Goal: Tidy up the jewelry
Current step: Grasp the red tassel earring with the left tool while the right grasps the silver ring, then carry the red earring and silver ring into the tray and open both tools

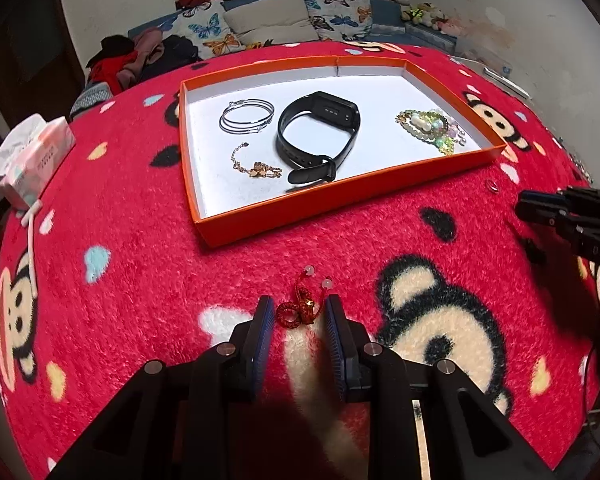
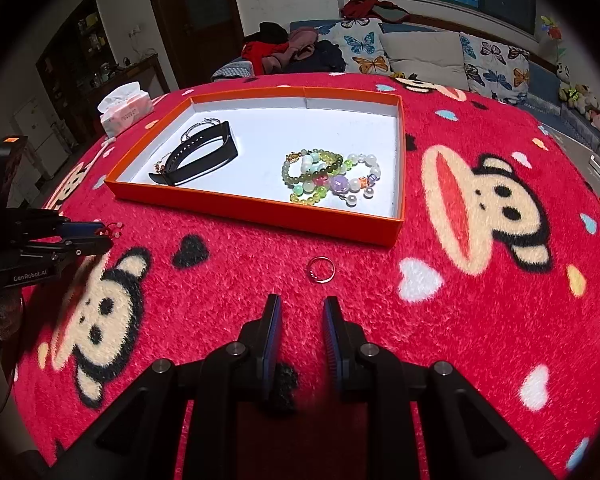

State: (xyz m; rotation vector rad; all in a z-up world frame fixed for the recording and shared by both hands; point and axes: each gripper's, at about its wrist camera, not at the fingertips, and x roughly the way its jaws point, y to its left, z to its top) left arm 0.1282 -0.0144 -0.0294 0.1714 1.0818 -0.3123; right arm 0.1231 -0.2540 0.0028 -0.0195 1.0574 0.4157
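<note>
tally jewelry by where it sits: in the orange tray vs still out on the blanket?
In the orange tray: 4 (silver hoops, black band, gold chain bracelet, bead bracelets cluster, counted as one)
On the red blanket: 2 (red cord charm between the open left gripper fingers, ring ahead of the open right gripper)
Total: 6

Your red cord charm point(image 1: 300, 308) lies at 6 o'clock of the orange tray point(image 1: 340, 196) — the ring point(image 2: 320, 269) at 4 o'clock.
</note>
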